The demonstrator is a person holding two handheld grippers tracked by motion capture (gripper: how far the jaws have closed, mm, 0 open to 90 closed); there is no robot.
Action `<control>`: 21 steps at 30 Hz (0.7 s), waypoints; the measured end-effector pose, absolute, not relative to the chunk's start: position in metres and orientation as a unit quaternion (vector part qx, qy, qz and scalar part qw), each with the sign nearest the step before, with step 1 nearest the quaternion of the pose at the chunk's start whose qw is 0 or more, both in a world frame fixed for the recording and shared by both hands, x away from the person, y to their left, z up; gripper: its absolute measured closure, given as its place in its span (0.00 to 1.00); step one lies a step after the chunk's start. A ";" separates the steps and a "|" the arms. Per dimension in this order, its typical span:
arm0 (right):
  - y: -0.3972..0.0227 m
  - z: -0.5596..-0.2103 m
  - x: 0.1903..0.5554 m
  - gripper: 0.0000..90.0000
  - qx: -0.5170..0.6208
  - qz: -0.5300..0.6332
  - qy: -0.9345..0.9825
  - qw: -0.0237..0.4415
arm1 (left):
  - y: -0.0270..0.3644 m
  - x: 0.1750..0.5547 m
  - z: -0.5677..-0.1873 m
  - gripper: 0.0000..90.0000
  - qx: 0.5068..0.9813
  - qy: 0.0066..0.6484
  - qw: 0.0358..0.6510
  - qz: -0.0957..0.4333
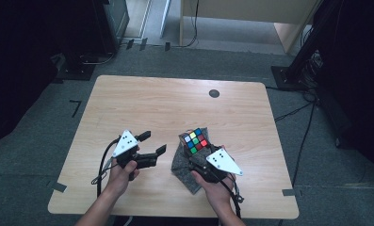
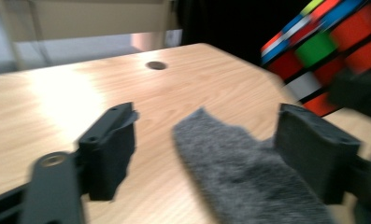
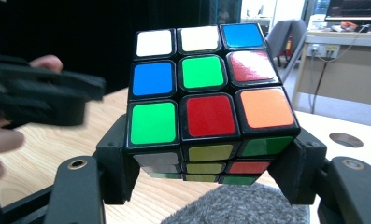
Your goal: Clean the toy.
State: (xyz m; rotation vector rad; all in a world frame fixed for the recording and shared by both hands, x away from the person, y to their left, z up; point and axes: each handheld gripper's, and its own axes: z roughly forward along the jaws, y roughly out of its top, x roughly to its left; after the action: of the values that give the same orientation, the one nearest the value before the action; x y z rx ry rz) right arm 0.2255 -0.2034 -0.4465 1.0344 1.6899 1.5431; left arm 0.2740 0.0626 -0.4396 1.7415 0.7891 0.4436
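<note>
No words, labels, brand names or numbers can be read anywhere in these pictures. The cube (image 3: pixel 206 100) near the frame's centre carries plain coloured squares, unlettered.

Left gripper view: the multicoloured puzzle cube (image 2: pixel 328 51) is blurred and cut off by the top and right edges; the grey felt cloth (image 2: pixel 248 172) runs off the bottom edge. Right gripper view: the cube's (image 3: pixel 206 88) lower rows sit hidden between the jaws.

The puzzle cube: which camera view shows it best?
The right gripper view: the puzzle cube is near and sharp there, clamped between the right gripper's fingers. The high view shows it small above the grey cloth; the left gripper view shows a blurred corner.
</note>
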 end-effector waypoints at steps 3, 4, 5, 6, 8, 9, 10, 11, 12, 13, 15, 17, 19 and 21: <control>-0.209 -0.438 0.225 0.38 0.397 0.594 0.636 0.290 | 0.055 0.274 -0.446 0.30 0.732 0.315 0.567 0.210; -0.210 -0.436 0.224 0.38 0.400 0.598 0.634 0.284 | 0.053 0.274 -0.447 0.28 0.735 0.307 0.570 0.201; -0.211 -0.434 0.224 0.38 0.403 0.601 0.632 0.278 | 0.051 0.274 -0.449 0.27 0.738 0.303 0.569 0.199; -0.211 -0.433 0.223 0.38 0.404 0.603 0.632 0.273 | 0.050 0.273 -0.450 0.25 0.743 0.299 0.563 0.202; -0.211 -0.432 0.223 0.38 0.407 0.605 0.632 0.263 | 0.045 0.272 -0.453 0.21 0.762 0.290 0.540 0.208; -0.210 -0.431 0.222 0.38 0.408 0.606 0.632 0.258 | 0.044 0.271 -0.455 0.20 0.770 0.280 0.532 0.213; -0.209 -0.431 0.222 0.38 0.411 0.609 0.631 0.250 | 0.042 0.269 -0.458 0.18 0.776 0.269 0.526 0.221; -0.208 -0.430 0.221 0.38 0.413 0.610 0.632 0.239 | 0.041 0.267 -0.459 0.15 0.779 0.258 0.524 0.226; -0.207 -0.430 0.221 0.38 0.414 0.611 0.633 0.233 | 0.040 0.266 -0.461 0.15 0.781 0.251 0.522 0.234; -0.205 -0.429 0.220 0.38 0.416 0.610 0.636 0.226 | 0.039 0.265 -0.462 0.15 0.782 0.243 0.523 0.238; -0.201 -0.429 0.219 0.38 0.416 0.609 0.640 0.215 | 0.037 0.262 -0.462 0.12 0.781 0.229 0.529 0.240; -0.198 -0.429 0.218 0.38 0.417 0.607 0.645 0.204 | 0.036 0.261 -0.463 0.10 0.781 0.218 0.533 0.241; -0.194 -0.430 0.218 0.38 0.422 0.605 0.648 0.191 | 0.036 0.259 -0.463 0.10 0.782 0.209 0.535 0.242; -0.192 -0.430 0.218 0.38 0.424 0.604 0.652 0.173 | 0.036 0.259 -0.463 0.10 0.781 0.208 0.535 0.245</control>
State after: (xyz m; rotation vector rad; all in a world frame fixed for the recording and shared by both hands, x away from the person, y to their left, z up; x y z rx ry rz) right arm 0.2175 -0.1922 -0.4299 1.2036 1.8493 1.7132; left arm 0.2588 0.0355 -0.4632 1.8609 0.4950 0.5843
